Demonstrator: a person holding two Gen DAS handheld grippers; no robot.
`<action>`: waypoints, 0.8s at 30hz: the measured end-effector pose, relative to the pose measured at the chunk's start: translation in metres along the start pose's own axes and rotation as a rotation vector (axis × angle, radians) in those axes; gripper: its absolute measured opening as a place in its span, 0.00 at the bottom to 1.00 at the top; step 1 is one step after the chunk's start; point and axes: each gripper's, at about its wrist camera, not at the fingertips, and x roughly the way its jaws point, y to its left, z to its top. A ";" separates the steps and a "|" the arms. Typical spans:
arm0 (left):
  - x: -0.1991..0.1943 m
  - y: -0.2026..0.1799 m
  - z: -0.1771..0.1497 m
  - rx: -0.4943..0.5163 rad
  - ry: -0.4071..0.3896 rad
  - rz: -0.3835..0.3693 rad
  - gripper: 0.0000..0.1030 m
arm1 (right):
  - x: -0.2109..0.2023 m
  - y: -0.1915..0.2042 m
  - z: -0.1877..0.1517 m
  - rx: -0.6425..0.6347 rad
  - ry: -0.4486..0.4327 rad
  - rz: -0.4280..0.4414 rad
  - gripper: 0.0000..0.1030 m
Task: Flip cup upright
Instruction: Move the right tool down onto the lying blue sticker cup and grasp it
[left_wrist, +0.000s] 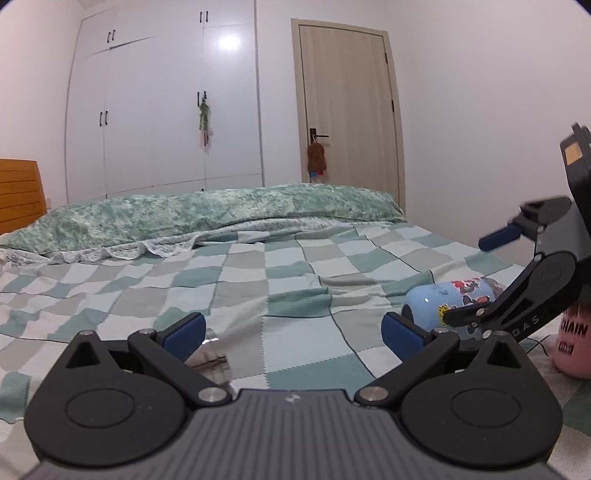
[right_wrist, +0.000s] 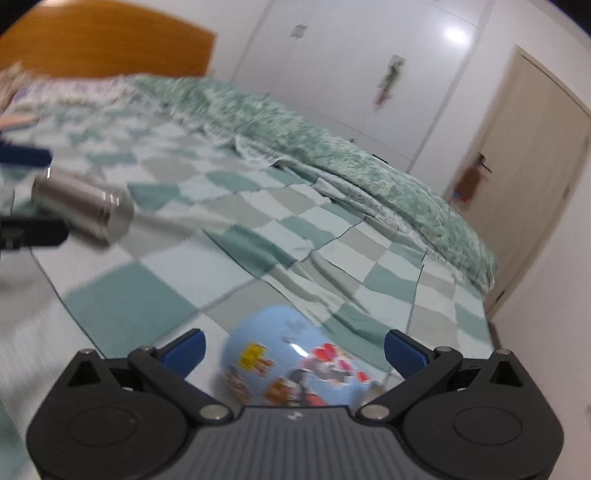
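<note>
On a bed spread with a green-and-grey checked blanket (left_wrist: 288, 280), a light blue sticker-covered cup (right_wrist: 295, 362) lies on its side between the wide-spread blue pads of the right gripper (right_wrist: 293, 350), neither pad touching it. Only the right wrist view shows its rounded closed end pointing away from the camera, the long axis running roughly along the fingers and leaning slightly left; the picture is blurred, and the cup's mouth is hidden behind the gripper body. That view alone also shows a steel flask (right_wrist: 83, 208) lying on its side at far left, just beside the left gripper's fingertips.

The left wrist view shows the left gripper (left_wrist: 291, 330) equally wide apart and holding nothing, with a glimpse of the flask behind its left pad. To its right the cup lies lengthwise across the blanket, partly masked by the right gripper's dark linkage. A pink object (left_wrist: 572, 343) with lettering sits just beyond. Farther off stand a rumpled green quilt (left_wrist: 207, 210), white wardrobes (left_wrist: 162, 110) and a pale wooden door (left_wrist: 347, 103).
</note>
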 end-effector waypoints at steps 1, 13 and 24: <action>0.003 -0.003 0.000 0.002 0.005 -0.006 1.00 | 0.003 -0.004 -0.001 -0.023 0.006 0.015 1.00; 0.027 -0.017 -0.006 0.036 0.061 -0.037 1.00 | 0.043 0.008 -0.004 -0.270 0.100 0.139 1.00; 0.032 -0.017 -0.011 0.042 0.091 -0.062 1.00 | 0.077 0.025 -0.007 -0.406 0.204 0.114 0.91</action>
